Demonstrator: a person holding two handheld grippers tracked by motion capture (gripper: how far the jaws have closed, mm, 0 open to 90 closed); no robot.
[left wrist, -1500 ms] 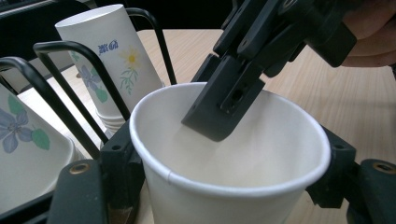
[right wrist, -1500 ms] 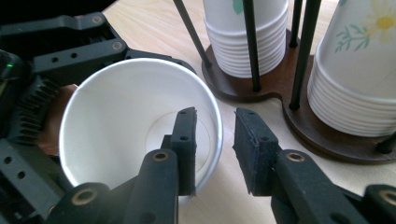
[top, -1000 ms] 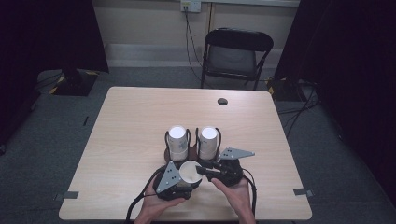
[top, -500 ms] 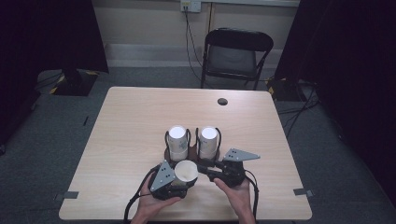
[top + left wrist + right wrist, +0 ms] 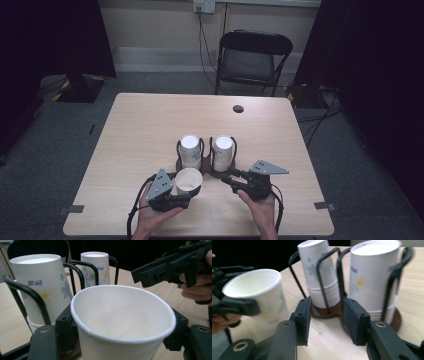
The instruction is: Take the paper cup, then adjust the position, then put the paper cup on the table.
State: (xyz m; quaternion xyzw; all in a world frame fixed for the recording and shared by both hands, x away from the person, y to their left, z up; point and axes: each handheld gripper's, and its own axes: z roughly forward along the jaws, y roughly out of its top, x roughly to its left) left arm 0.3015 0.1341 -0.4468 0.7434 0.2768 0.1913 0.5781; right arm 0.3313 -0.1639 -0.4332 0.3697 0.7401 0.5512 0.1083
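A white paper cup (image 5: 188, 181) stands upright, mouth up, in my left gripper (image 5: 189, 189). The jaws have just been closing and press its sides, as the left gripper view shows around the cup (image 5: 120, 322). Behind it a black wire holder (image 5: 206, 167) carries two stacks of upside-down flowered cups, a left stack (image 5: 190, 149) and a right stack (image 5: 223, 149). My right gripper (image 5: 226, 176) points at the holder's base. Its jaws have just been opening and nothing is between them (image 5: 325, 320). In the right gripper view the held cup (image 5: 259, 295) is off to the left.
The wooden table (image 5: 150, 125) has bare room toward the far side and the left. A small dark round spot (image 5: 238, 108) lies near its far edge. Beyond the table stands a black folding chair (image 5: 252, 60). The person's hands come in at the near edge.
The left gripper has carried the cup to the left, away from the right gripper. The right gripper's jaws have spread wider and it now faces the holder.
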